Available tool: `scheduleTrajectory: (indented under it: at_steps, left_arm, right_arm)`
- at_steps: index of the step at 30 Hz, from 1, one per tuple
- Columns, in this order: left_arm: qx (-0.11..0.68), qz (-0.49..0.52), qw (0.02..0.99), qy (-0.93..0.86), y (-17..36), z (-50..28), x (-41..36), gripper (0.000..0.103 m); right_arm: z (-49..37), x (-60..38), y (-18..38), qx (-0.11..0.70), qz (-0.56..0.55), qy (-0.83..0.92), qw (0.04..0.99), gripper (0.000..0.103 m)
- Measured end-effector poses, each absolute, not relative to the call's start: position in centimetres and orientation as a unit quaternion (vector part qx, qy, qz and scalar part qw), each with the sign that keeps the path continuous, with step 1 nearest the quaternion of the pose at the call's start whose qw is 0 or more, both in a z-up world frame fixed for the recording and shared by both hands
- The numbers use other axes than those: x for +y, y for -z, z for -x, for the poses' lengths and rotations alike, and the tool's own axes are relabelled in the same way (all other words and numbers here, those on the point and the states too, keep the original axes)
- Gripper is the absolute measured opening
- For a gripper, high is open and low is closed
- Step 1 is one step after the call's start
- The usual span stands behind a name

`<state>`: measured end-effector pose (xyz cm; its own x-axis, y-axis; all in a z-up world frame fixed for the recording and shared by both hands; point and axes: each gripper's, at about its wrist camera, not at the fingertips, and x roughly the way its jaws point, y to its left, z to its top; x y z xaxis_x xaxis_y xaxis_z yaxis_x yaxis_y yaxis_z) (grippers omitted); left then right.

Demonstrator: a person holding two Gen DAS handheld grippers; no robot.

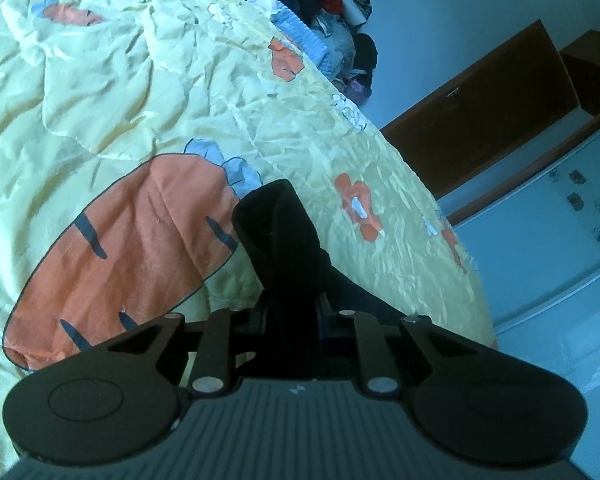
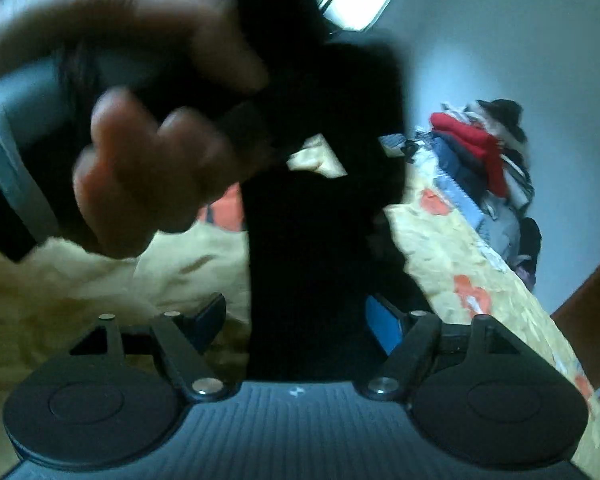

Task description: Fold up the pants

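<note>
Two claws, left claw point(image 1: 291, 312) pinching black pants point(image 1: 276, 232), right claw point(image 2: 296, 320) spread

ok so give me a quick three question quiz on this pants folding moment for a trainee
1. True or false: the left gripper is shut on the black fabric pants.
2. Multiple choice: what large print lies on the yellow quilted bedspread beside the left gripper? A) an orange carrot B) a green frog C) a red car
3. Short answer: in the right wrist view, how do the jaws of the right gripper stand round the pants?

Key
1. True.
2. A, the orange carrot print.
3. Apart; the dark cloth hangs between them, and the blue pad shows on one side.
</note>
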<state>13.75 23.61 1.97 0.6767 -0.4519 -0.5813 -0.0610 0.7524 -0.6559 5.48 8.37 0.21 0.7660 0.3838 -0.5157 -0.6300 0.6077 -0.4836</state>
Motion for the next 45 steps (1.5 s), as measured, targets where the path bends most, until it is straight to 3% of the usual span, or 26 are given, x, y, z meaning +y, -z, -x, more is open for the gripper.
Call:
scheduleTrajectory:
  at_steps: [1,4,7,15,24,33,45]
  left_arm:
    - [0.387,0.329,0.854,0.114,-2.2,-13.7,23.4,0.018]
    - [0.385,0.324,0.857,0.110,-2.9,-13.4,23.0,0.018]
    - [0.374,0.316,0.865,0.111,-4.3,-13.1,22.0,0.018]
    - [0.336,0.285,0.888,0.134,-9.0,-11.7,17.2,0.018]
    - [0.333,0.247,0.893,0.173,-11.8,-10.8,8.4,0.017]
    - [0.359,0.207,0.880,0.234,-11.6,-10.7,-2.5,0.017]
    - [0.398,0.163,0.855,0.290,-7.5,-11.2,-13.6,0.017]
  right_arm:
    - [-5.5,8.6,-0.1,0.179,0.340,-0.278,0.880,0.038]
    - [-5.6,7.6,-0.7,0.177,0.315,-0.267,0.893,0.019]
    - [-5.2,6.2,-1.7,0.166,0.293,-0.263,0.904,0.014]
    - [-4.1,-0.9,-6.4,0.156,0.159,-0.263,0.939,0.012]
    - [-1.4,-9.9,-7.9,0.143,0.076,-0.232,0.959,0.010]
    - [1.6,-18.9,-7.9,0.135,0.037,-0.163,0.977,0.010]
    - [1.5,-27.2,-5.9,0.174,-0.022,-0.088,0.981,0.010]
